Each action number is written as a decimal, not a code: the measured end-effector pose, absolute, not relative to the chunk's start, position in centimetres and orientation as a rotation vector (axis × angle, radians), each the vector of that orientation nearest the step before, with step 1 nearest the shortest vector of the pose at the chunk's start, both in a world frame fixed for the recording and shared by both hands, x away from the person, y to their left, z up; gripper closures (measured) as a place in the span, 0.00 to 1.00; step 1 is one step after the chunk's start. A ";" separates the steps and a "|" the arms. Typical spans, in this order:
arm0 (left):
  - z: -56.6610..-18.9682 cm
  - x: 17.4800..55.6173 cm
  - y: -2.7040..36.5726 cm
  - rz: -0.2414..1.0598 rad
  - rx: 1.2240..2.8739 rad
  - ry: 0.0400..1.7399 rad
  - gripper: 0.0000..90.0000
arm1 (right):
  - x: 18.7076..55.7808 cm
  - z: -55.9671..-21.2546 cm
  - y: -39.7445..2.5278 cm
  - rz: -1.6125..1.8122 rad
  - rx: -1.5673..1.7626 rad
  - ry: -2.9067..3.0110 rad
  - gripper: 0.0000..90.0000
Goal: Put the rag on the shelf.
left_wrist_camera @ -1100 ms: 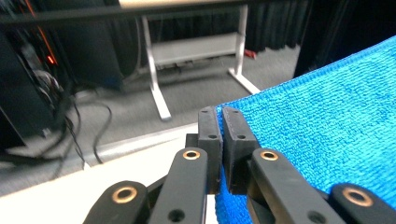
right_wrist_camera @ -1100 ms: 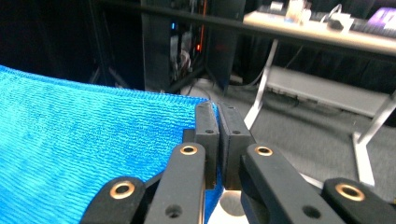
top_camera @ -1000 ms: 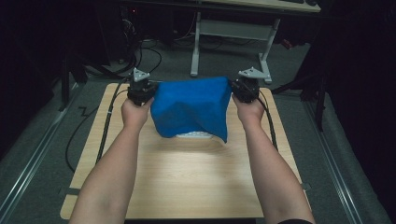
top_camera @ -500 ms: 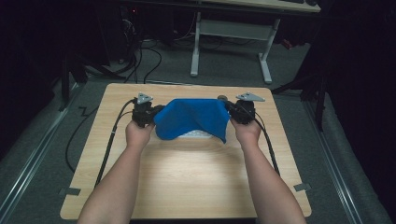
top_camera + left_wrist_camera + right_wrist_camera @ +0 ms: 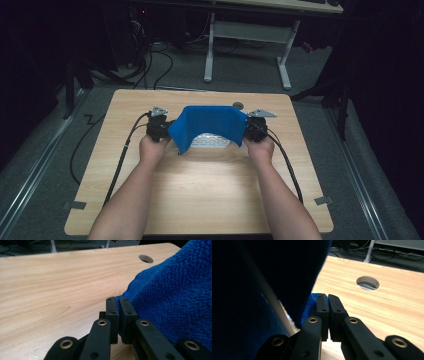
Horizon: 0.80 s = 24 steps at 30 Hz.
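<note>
Lab or test room: dark surroundings, grey carpet, wooden table [image 5: 200,190] centre frame, cables [image 5: 165,60] and white desk legs [image 5: 247,50] at top.

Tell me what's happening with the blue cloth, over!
Left tongs shut on cloth corner. Right tongs shut on other corner. Cloth held up over white keyboard. Nothing in the way.

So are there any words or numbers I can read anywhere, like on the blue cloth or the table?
None can be read. The blue cloth is plain, with no tag or print in view. The white thing under it has rows of tiny marks, too small and blurred to read. The wooden table and both grippers' black fingers carry no writing.
</note>
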<state>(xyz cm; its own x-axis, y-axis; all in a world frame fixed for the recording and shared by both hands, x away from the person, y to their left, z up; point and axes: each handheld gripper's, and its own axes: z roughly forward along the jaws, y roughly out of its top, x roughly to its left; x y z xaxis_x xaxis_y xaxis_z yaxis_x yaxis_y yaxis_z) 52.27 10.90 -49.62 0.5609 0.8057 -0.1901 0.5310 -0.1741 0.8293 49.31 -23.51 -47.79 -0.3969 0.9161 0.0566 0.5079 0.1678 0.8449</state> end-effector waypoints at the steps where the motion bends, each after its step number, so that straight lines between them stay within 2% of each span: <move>1: -49.9 52.3 10.8 0.354 1.851 1.091 0.96 | 49.3 -48.0 -23.5 1.138 1.336 1.980 0.99; 4: -50.4 52.4 10.4 0.340 1.868 1.093 0.96 | 49.1 -48.5 -23.6 1.144 1.351 1.978 0.99; 8: -50.6 52.4 10.2 0.329 1.857 1.098 0.90 | 48.9 -48.8 -23.9 1.138 1.348 1.986 0.98; 9: -50.5 52.3 10.3 0.329 1.861 1.099 0.87 | 48.8 -48.7 -23.8 1.125 1.343 1.989 0.96; 11: -50.4 52.3 10.5 0.337 1.862 1.114 0.76 | 48.7 -48.5 -23.7 1.119 1.327 1.993 0.88; 14: -50.2 51.9 11.2 0.364 1.838 1.138 0.68 | 48.5 -48.0 -23.9 1.125 1.340 1.974 0.81; 20: -49.0 51.3 12.4 0.419 1.803 1.142 0.58 | 48.4 -46.8 -24.9 1.152 1.367 1.919 0.73; 24: -47.8 50.9 13.3 0.458 1.784 1.141 0.54 | 48.2 -45.7 -25.9 1.177 1.366 1.887 0.67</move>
<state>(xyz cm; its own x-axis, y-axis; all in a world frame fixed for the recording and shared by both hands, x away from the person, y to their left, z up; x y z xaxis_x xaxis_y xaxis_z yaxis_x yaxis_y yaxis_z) 50.91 13.31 -47.85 0.4972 0.8519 -0.1642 0.5022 -0.1283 0.8552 48.16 -25.91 -45.66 -0.3516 0.9333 0.0731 0.4760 0.1109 0.8724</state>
